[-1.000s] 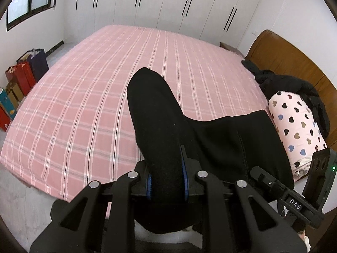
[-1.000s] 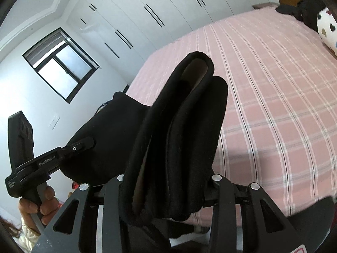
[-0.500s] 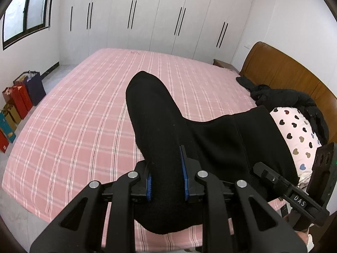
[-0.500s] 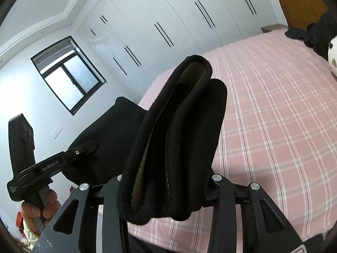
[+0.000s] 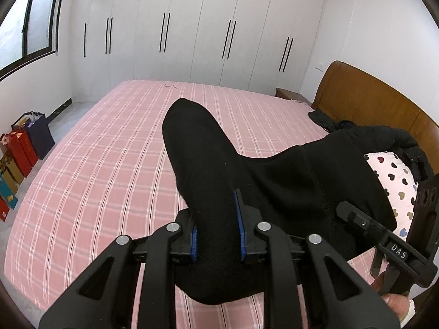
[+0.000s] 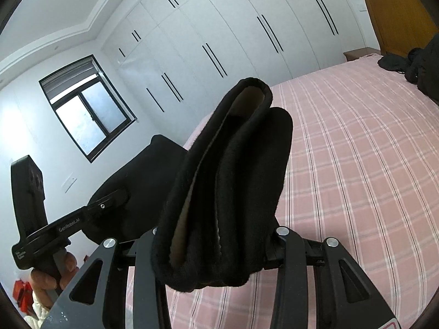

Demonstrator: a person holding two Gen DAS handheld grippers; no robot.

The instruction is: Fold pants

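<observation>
The black fleece pants (image 5: 274,186) hang in the air above the near edge of the bed with the pink checked sheet (image 5: 104,164), stretched between both grippers. The left gripper (image 5: 216,235) has its blue-padded fingers (image 5: 239,227) clamped on one thick fold of the cloth. The right gripper (image 6: 216,244) has its fingers clamped on a bunched, layered end. A black jacket (image 5: 384,134) and a heart-printed pillow (image 5: 395,175) lie near the wooden headboard (image 5: 370,98).

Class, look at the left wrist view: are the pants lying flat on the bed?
No, the pants hang bunched between the left tongs, above the bed.
</observation>
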